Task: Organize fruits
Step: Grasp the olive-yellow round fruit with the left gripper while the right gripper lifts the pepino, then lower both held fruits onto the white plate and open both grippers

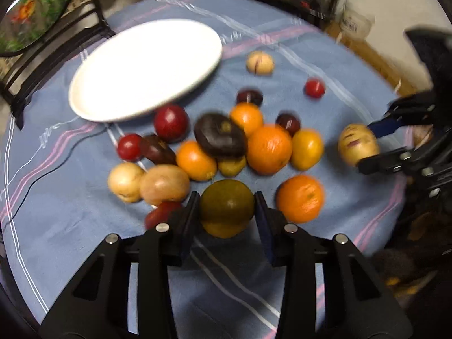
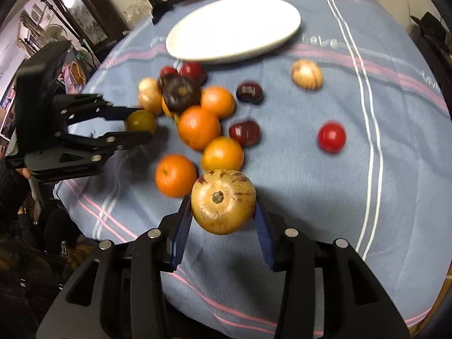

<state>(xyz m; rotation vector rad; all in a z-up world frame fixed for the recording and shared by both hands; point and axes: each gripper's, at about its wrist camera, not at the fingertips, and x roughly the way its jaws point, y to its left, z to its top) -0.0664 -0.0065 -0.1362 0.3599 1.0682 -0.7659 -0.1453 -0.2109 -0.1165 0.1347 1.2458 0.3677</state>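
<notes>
Both grippers are loaded: the left gripper (image 1: 227, 207) is clamped on a round olive-green citrus fruit (image 1: 226, 204), and the right gripper (image 2: 223, 212) is clamped on a tan, purple-streaked round fruit (image 2: 223, 201), near the pile. Next, probably, comes carrying both to the empty white oval plate (image 2: 234, 28) at the far side and releasing gently so neither rolls.

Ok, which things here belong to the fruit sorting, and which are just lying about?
Job:
- green-brown fruit in left hand-held gripper
- striped yellow fruit in right hand-held gripper
- oranges
- white plate

Lying about:
- chair
- cabinet
</notes>
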